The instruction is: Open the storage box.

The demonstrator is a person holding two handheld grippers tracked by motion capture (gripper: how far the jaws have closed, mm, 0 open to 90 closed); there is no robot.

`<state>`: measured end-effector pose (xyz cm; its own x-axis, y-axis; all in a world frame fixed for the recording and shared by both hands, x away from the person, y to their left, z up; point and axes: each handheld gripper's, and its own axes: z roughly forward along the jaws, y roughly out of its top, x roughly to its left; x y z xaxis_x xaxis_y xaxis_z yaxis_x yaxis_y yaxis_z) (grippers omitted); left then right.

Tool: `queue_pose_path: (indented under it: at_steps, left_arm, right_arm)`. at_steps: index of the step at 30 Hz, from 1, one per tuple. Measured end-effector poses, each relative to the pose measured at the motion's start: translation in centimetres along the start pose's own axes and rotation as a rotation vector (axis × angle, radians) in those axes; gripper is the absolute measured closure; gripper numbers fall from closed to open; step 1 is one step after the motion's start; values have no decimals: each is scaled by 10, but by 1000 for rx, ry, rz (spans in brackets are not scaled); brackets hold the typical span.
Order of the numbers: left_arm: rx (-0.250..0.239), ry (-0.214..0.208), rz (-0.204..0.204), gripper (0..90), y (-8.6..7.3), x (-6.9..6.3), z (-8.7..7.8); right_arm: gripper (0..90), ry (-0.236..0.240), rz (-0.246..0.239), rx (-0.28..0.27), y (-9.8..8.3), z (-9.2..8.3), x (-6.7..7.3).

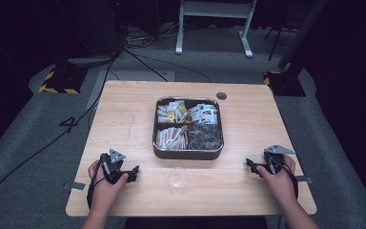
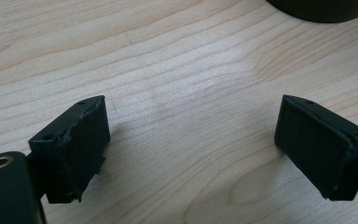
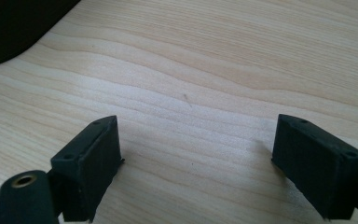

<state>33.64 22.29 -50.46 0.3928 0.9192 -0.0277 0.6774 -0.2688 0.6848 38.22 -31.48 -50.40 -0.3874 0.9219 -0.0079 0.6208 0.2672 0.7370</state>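
Observation:
A square dark metal tray (image 1: 188, 152) sits mid-table, its four compartments filled with several packets and sachets. A clear glass cup (image 1: 177, 180) stands in front of it near the table's front edge. My left gripper (image 1: 134, 172) rests low on the wood at the front left, pointing right toward the cup. Its jaws stand wide apart in the left gripper view (image 2: 193, 140) with bare wood between them. My right gripper (image 1: 249, 165) lies at the front right, pointing left. It is open too (image 3: 198, 156), holding nothing.
The light wooden table (image 1: 124, 119) has a round cable hole (image 1: 221, 95) at the back right. Tape tabs mark the front left (image 1: 75, 186) and front right (image 1: 303, 179) edges. A dark tray corner (image 2: 326, 9) shows beyond the left jaws. Cables and a white frame lie on the floor behind.

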Motion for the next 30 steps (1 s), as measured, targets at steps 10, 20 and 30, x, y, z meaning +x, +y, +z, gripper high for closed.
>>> queue_pose_path:
  at_steps: [10, 20, 30]
  left_arm:
    - [2, -12, 10, 98, 2, 1, 2]
    - [1, -21, 23, 98, 3, 1, 2]
    - [5, -31, 32, 93, 5, 1, 5]
  right_arm:
    - [151, -2, 2, -1, 0, 0, 0]
    - [151, -2, 1, -1, 0, 0, 0]
    - [150, 20, -17, 1, -2, -3, 3]
